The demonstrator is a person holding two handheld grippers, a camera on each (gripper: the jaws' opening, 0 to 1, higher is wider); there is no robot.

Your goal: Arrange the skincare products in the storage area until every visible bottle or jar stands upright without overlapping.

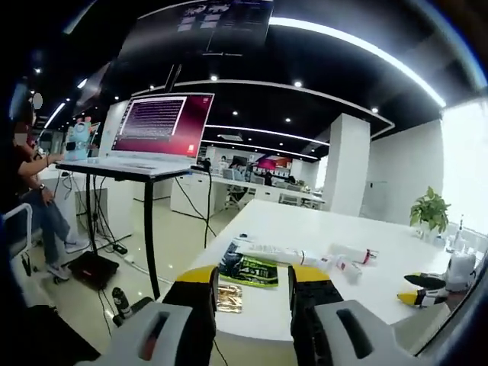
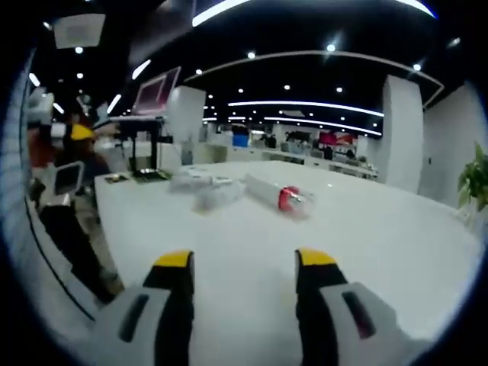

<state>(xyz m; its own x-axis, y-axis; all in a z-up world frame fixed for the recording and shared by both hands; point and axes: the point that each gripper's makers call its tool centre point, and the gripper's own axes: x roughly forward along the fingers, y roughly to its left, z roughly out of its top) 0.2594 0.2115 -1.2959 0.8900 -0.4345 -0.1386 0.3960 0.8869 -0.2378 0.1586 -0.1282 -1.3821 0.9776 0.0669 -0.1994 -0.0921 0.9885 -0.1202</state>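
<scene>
The white bench (image 2: 396, 236) runs wide ahead of me, and everything I need is lying flat on it, nothing upright yet. In the right gripper view the nearest piece is a clear tube with a red cap (image 2: 276, 194), straight ahead of my right claw (image 2: 245, 263) but well apart from it, its long axis slanting from upper left down to the red cap at lower right. Just beyond and to its left lie what I count as two more pale tubes (image 2: 200, 183), blurred, so the count is a guess. My right claw is spread wide and holds nothing.

In the left gripper view the same row of white tubes (image 1: 284, 252) stretches across the bench, long axes roughly left to right, with the red-capped one (image 1: 358, 257) at its right end. A green packet (image 1: 249, 268) and a smaller gold packet (image 1: 229, 297) sit nearest my left claw (image 1: 253, 276), which is also spread and empty. My other claw's yellow tips (image 1: 421, 290) show at the right edge.

I judge the right claw better placed for the red-capped tube: approach across its long axis, then tip it up.
</scene>
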